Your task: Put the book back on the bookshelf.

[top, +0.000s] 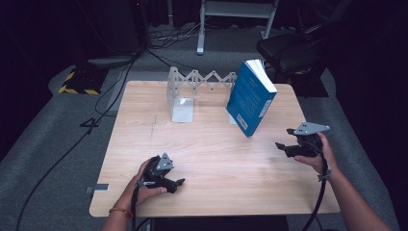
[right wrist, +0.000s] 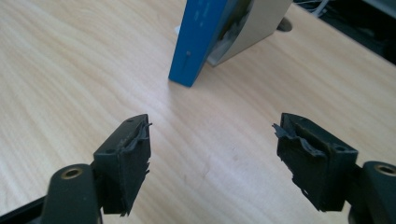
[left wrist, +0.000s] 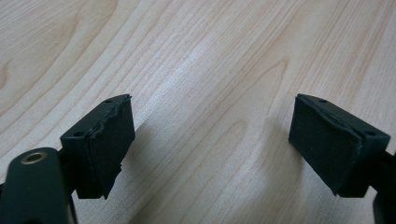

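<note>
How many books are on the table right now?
1. The blue book stands tilted at the table's far right, leaning against the right end plate of the expanding metal bookend rack, ahead of the right gripper. None seem hidden.

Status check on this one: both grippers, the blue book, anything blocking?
Left gripper open, empty, low over table. Right gripper open, empty, short of blue book. Book tilted against metal bookend rack. Path clear.
</note>
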Demonstrator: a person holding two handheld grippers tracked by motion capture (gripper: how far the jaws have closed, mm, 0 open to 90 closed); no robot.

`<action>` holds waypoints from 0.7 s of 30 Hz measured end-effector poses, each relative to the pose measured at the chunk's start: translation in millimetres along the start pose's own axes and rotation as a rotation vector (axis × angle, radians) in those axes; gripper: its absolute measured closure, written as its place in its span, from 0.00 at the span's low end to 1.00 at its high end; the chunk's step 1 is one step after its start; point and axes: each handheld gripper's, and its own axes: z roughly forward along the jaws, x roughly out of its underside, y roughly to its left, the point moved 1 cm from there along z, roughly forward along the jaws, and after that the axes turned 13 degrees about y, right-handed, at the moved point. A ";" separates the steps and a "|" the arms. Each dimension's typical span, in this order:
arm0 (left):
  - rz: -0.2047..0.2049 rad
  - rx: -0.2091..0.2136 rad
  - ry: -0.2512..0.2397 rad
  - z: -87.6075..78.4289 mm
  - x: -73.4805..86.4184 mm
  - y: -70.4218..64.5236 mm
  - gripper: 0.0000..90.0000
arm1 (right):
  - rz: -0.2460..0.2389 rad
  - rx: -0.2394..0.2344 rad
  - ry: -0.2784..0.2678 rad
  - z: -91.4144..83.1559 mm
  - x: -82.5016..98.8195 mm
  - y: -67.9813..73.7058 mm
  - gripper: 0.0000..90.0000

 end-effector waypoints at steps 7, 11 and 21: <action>0.000 0.000 0.000 0.0 0.0 0.0 0.16 | -0.002 -0.021 0.021 8.6 32.3 4.4 0.30; 0.000 0.000 0.000 0.0 0.0 0.0 0.16 | 0.014 -0.042 0.032 11.4 53.8 4.8 0.31; -0.011 -0.004 0.000 -0.1 0.3 -0.8 0.16 | 0.109 -0.078 0.039 8.3 111.4 4.3 0.29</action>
